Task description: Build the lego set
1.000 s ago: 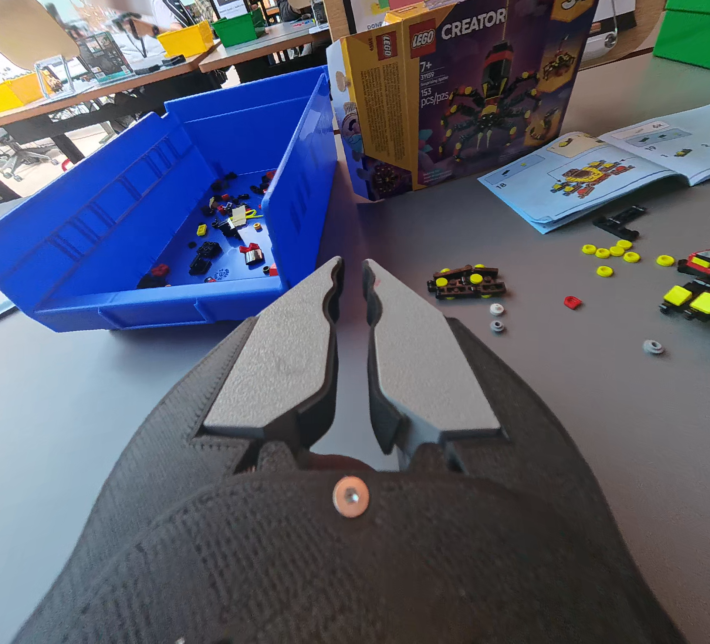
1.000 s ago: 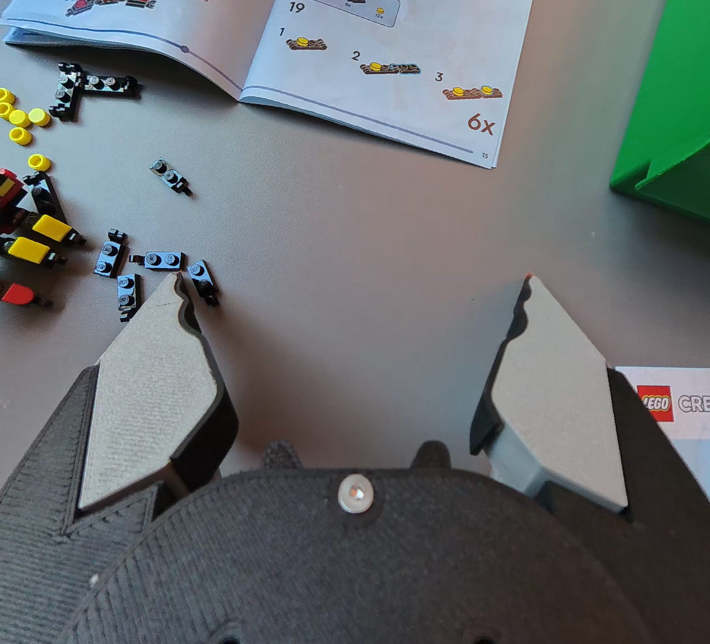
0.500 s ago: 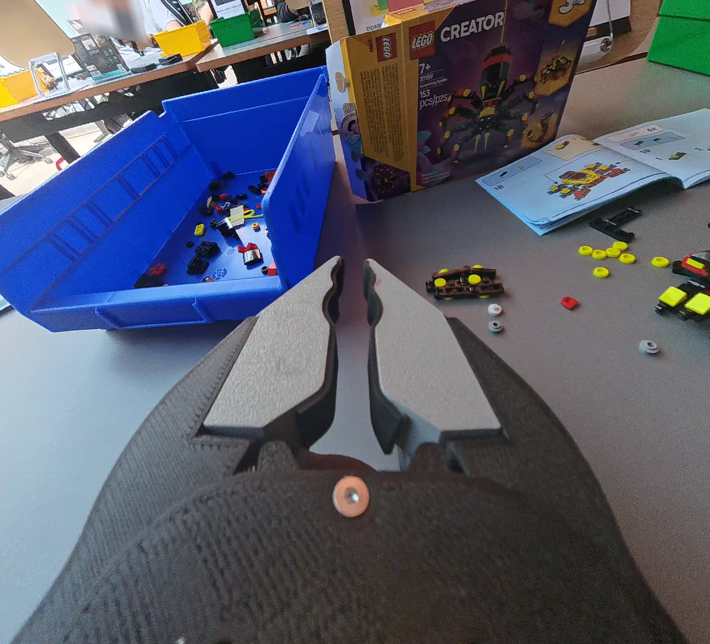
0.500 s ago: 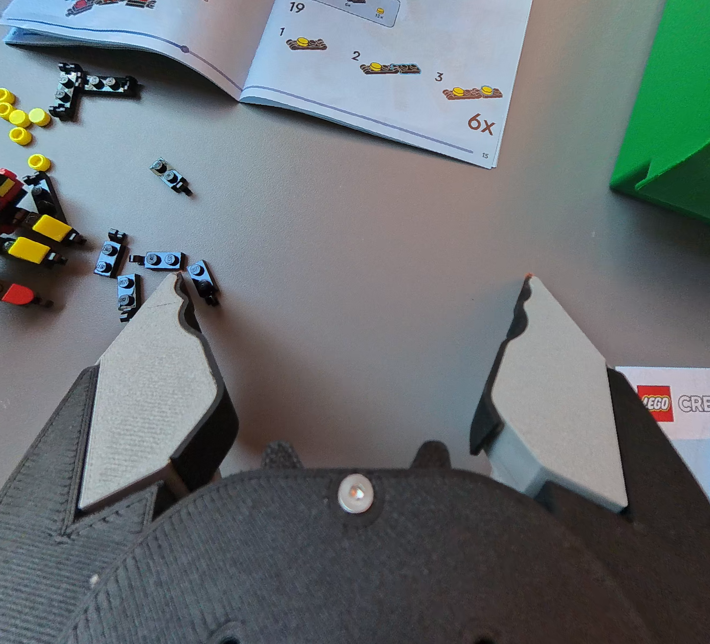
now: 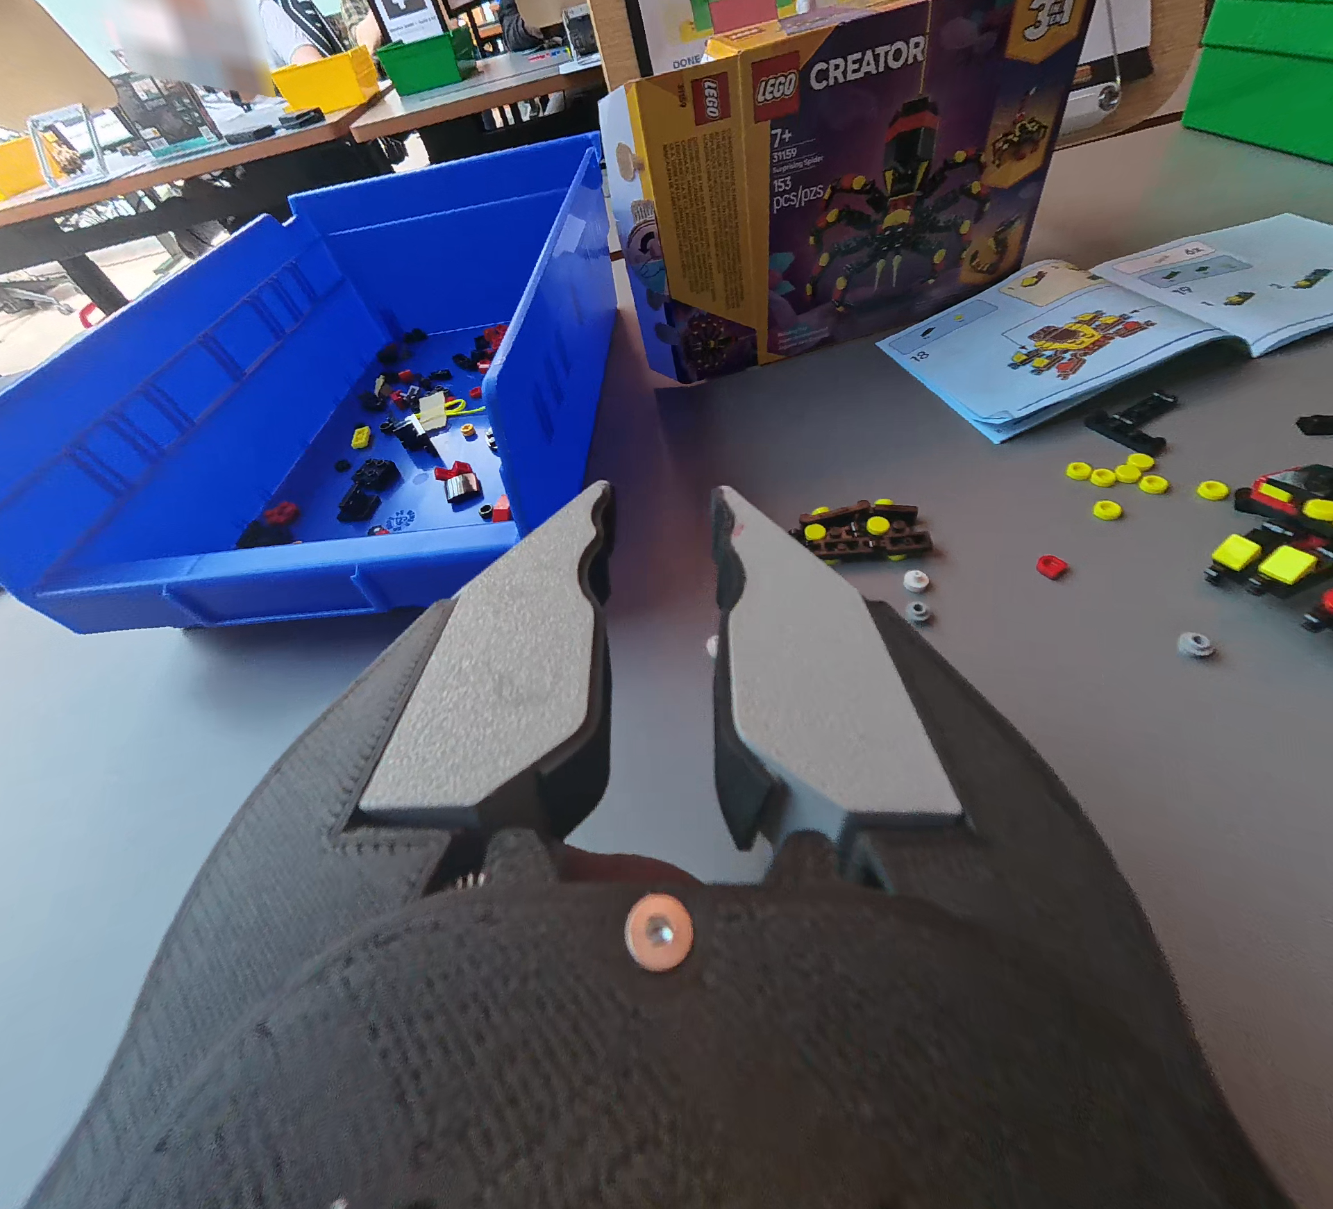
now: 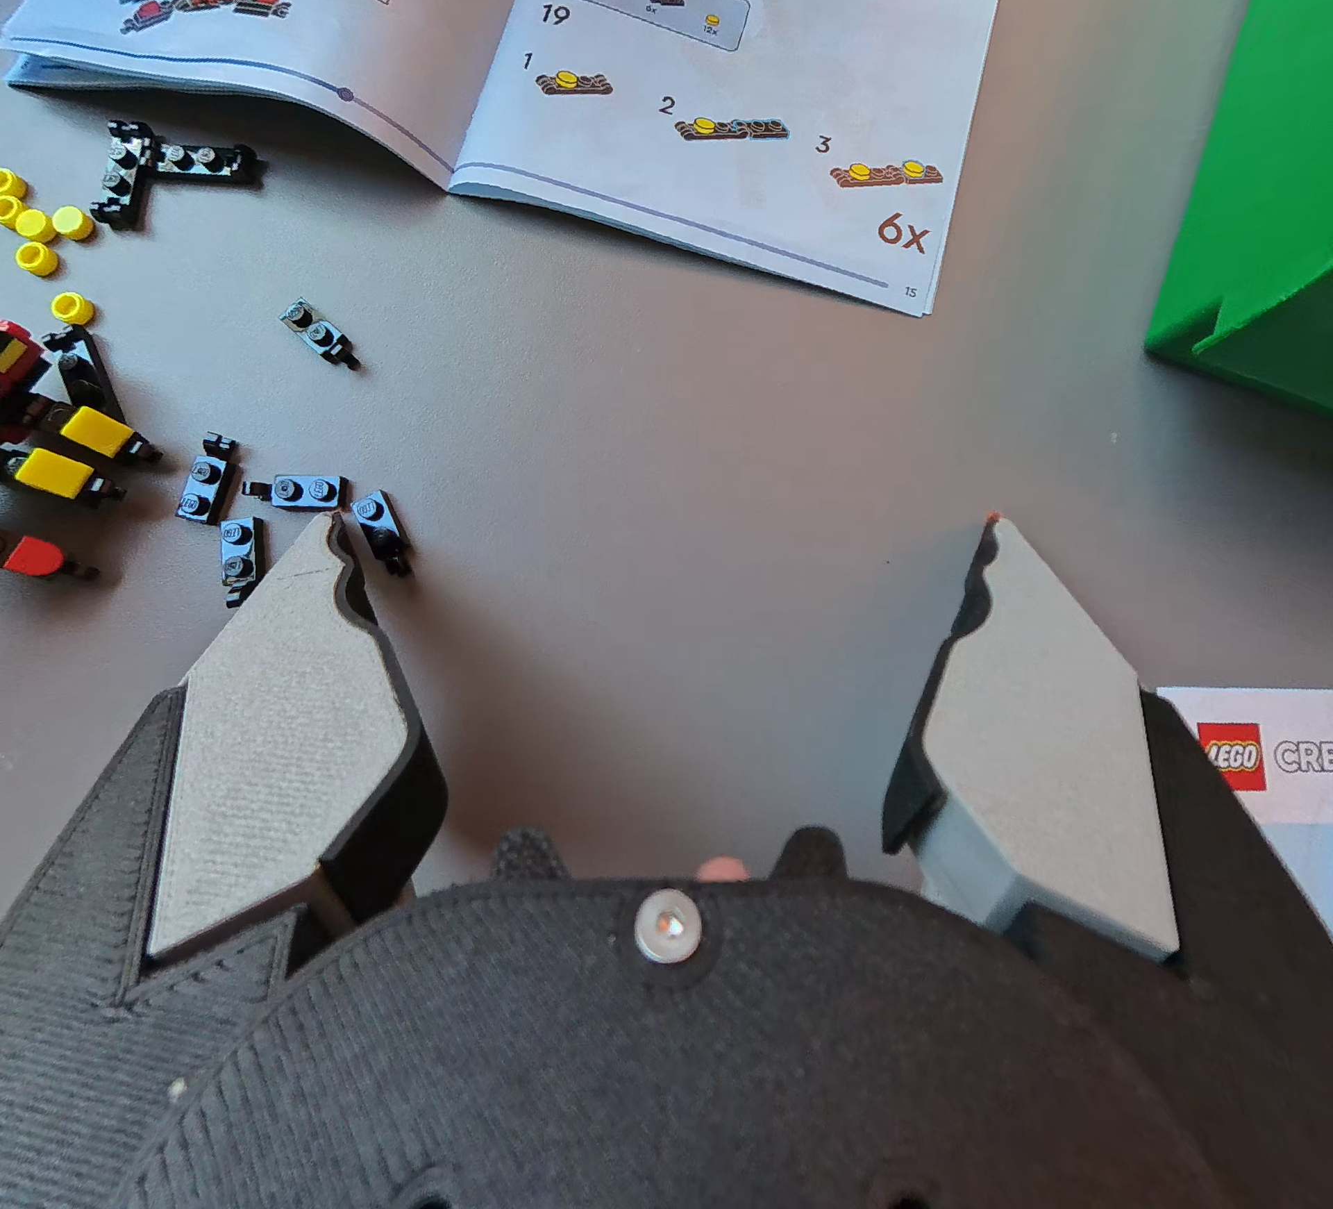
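Observation:
My left gripper (image 5: 661, 497) hovers over the grey table with its jaws slightly apart and nothing between them. A brown leg assembly with yellow studs (image 5: 862, 529) lies just right of its tips. Loose yellow round studs (image 5: 1118, 478), small grey studs (image 5: 916, 583) and a red piece (image 5: 1051, 566) lie farther right, next to the black, red and yellow spider body (image 5: 1284, 547). My right gripper (image 6: 660, 518) is wide open and empty above bare table. Several small black clip plates (image 6: 303, 489) lie by its left fingertip. The open instruction booklet (image 6: 649, 56) lies ahead.
A blue bin (image 5: 180, 590) with loose pieces stands left of my left gripper. The set's box (image 5: 865, 200) stands behind. A green bin (image 6: 1262, 164) is at the right. A black L-shaped plate pair (image 6: 166, 164) lies by the booklet. A second leaflet (image 6: 1262, 756) lies at the right. The left tips stand about 12 centimeters off the red piece (image 5: 1051, 566).
My left gripper's jaws have opened a little from nearly shut, and it has shifted slightly. The right gripper has not moved.

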The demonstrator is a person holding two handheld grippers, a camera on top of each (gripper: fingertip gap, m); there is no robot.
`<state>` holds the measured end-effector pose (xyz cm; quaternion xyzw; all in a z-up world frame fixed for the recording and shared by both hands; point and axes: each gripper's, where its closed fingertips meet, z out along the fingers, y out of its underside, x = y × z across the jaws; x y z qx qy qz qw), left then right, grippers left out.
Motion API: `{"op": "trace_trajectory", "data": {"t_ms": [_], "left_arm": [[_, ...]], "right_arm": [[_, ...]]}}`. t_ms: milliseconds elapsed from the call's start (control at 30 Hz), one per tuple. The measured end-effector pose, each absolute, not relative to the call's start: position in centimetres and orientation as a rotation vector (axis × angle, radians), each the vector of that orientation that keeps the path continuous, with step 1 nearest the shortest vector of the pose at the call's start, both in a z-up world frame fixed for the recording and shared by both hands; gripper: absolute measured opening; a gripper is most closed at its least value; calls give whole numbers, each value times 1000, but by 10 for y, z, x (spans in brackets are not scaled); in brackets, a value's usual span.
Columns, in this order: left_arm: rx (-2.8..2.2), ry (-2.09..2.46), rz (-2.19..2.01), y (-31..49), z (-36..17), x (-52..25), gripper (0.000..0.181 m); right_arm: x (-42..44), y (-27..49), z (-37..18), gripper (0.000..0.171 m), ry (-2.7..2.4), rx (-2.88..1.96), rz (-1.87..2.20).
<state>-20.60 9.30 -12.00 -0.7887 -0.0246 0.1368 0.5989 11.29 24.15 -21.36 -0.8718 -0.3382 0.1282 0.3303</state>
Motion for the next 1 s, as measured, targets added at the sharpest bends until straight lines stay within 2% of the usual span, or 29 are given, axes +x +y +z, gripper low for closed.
{"op": "trace_trajectory", "data": {"t_ms": [100, 200, 267, 400, 467, 600, 633, 733, 867, 967, 1000], "left_arm": [[-1827, -42, 306, 93, -120, -204, 27], [-1814, -53, 323, 91, -118, -206, 21], [-1795, -46, 319, 89, -115, -205, 24], [-1788, -9, 310, 93, -114, -198, 31], [-1765, -1, 337, 100, -108, -197, 31], [-1684, 44, 393, 128, -75, -188, 31], [-1666, 54, 395, 137, -65, -185, 31], [-1658, 61, 370, 168, -50, -179, 30], [-1680, 34, 368, 199, -61, -176, 19], [-1687, -29, 370, 215, -77, -181, 14], [-1707, -45, 373, 219, -81, -184, 16]], "right_arm": [[113, 236, -213, 155, -880, -2302, 325], [117, 243, -197, 112, -790, -2302, 266], [113, 255, -164, 82, -660, -2192, 258], [55, 238, -65, 99, -715, -1753, 531], [20, 224, -27, 82, -774, -1556, 629], [-39, 226, 0, 91, -845, -1411, 569], [-52, 229, -2, 83, -862, -1409, 535], [-75, 250, -18, 34, -862, -1431, 366], [-82, 257, -39, 0, -787, -1354, 296], [-75, 250, -38, 13, -751, -1322, 286], [-72, 247, -34, 25, -722, -1307, 297]]}}
